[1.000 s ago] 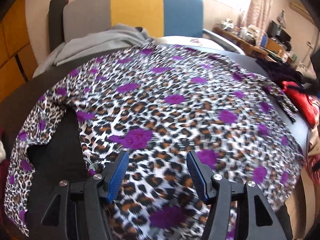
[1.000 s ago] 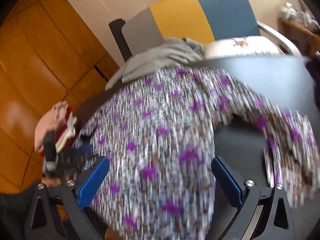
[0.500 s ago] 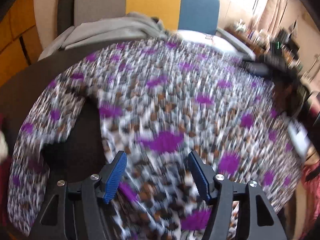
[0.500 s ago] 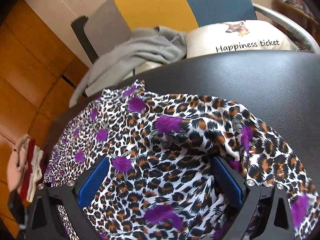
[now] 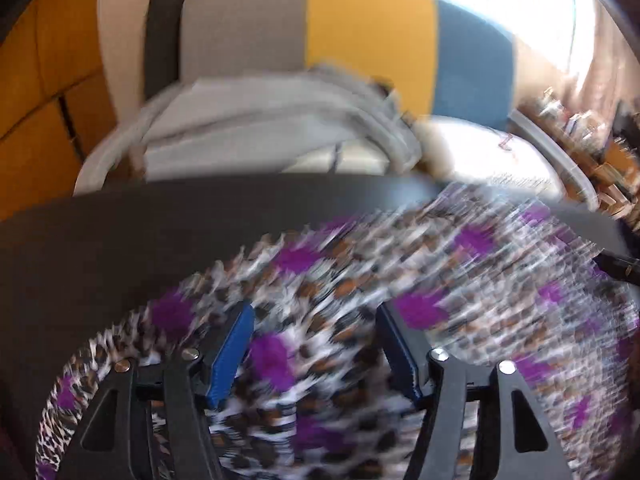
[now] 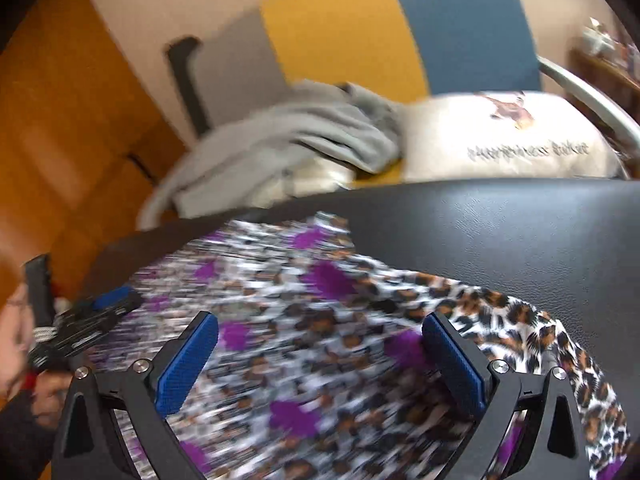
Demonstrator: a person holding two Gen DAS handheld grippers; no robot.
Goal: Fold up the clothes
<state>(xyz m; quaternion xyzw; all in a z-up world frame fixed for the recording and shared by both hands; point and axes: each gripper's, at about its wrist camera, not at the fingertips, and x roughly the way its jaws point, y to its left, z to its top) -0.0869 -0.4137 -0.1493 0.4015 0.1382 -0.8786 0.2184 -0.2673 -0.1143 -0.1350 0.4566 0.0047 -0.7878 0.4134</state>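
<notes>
Faintly, cushion (image 6: 500, 136) lettering, blurred, unreadable

- The left wrist camera sits just behind the left gripper (image 5: 314, 344). It looks forward and down, close over the leopard-print cloth (image 5: 360, 292) on the black table (image 5: 120, 232).
- The right wrist camera sits just behind the right gripper (image 6: 320, 352). It looks forward and down too, close over the same cloth (image 6: 312, 308).
- Both views face the striped chair (image 5: 360, 28) past the table's far edge.
- Both views share the cloth, the table, the chair, the grey garment (image 6: 280, 136) and the white cushion (image 6: 500, 136).
- The right view also catches the left gripper at its left edge.
</notes>
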